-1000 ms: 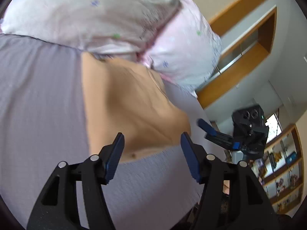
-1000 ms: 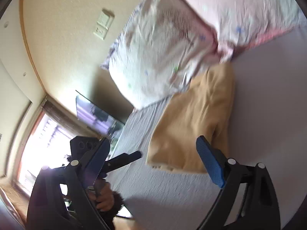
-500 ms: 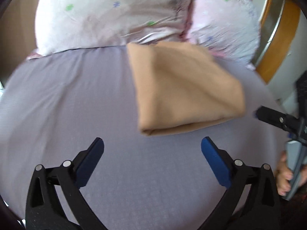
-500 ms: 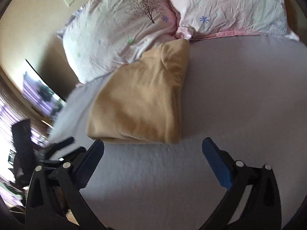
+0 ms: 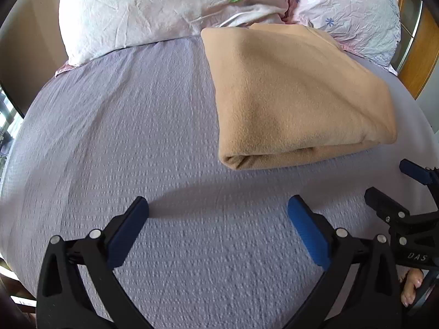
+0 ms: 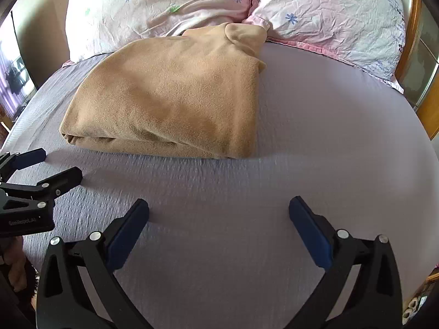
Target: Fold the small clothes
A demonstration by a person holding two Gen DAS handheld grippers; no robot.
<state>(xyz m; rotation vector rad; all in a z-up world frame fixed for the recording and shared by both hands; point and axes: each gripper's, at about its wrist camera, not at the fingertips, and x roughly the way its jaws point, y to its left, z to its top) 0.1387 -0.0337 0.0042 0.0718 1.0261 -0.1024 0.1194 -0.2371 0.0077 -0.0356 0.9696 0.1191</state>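
Note:
A tan fleece garment (image 5: 296,96) lies folded into a thick rectangle on the lilac bed sheet (image 5: 137,137), its far end against the pillows. It also shows in the right wrist view (image 6: 175,93). My left gripper (image 5: 218,208) is open and empty, held over the sheet short of the garment's near folded edge. My right gripper (image 6: 218,208) is open and empty, also short of the garment. Each gripper shows in the other's view: the right one at the right edge (image 5: 397,189), the left one at the left edge (image 6: 52,167).
Two floral pillows (image 6: 170,2) (image 6: 334,13) lie across the head of the bed. A wooden headboard frame (image 5: 419,54) stands at the right. A dark screen (image 6: 16,74) and a window are at the left, past the bed's edge.
Both grippers have drawn back from the garment, levelled out and opened wider. The garment now lies free and folded on the sheet, farther from both.

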